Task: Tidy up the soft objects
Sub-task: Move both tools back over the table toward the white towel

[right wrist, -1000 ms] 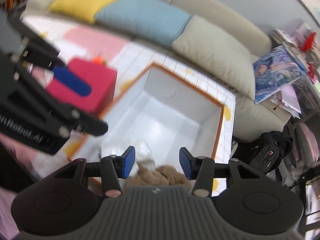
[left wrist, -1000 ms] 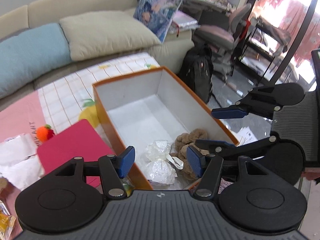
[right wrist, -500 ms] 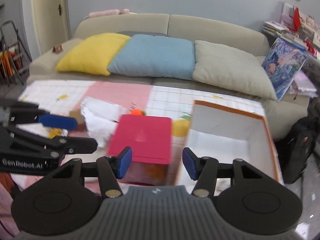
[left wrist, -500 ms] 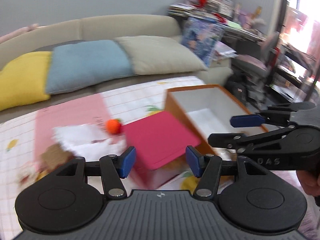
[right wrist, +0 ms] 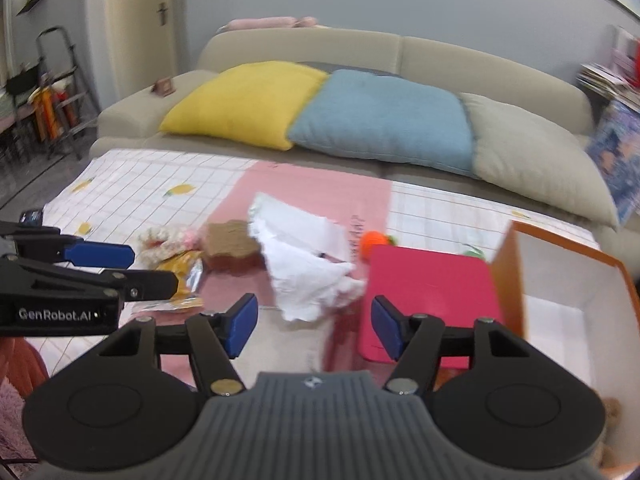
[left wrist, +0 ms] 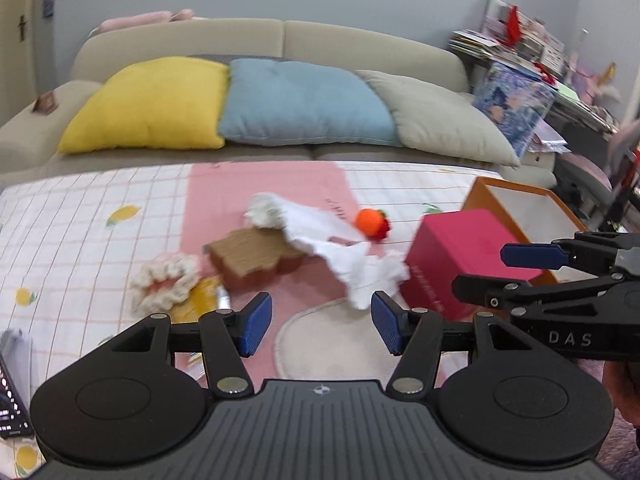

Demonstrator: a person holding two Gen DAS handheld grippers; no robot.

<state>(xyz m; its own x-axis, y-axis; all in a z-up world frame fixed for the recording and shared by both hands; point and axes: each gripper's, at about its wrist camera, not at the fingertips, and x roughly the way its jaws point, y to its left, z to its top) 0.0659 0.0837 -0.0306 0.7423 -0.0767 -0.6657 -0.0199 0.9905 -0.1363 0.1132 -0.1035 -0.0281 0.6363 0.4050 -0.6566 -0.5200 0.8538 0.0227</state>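
Sofa (left wrist: 360,40) with yellow cushion (left wrist: 152,104)

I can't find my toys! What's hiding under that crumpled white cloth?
The white cloth drapes over one end of a brown block and reaches the pink box. The orange ball sits beside it, uncovered. Anything else beneath stays hidden.

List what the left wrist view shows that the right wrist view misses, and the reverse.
Only the left wrist view shows the round cream mat on the cover just ahead of the left hand-held gripper, whose jaws stand open and empty.

Only the right wrist view shows the white floor inside the orange box, the stepladder by the wall, and the right hand-held gripper head-on, opening with nothing between its jaws.

Both show the white cloth, the orange plush fruit, the brown plush, the pink box and the three sofa cushions.
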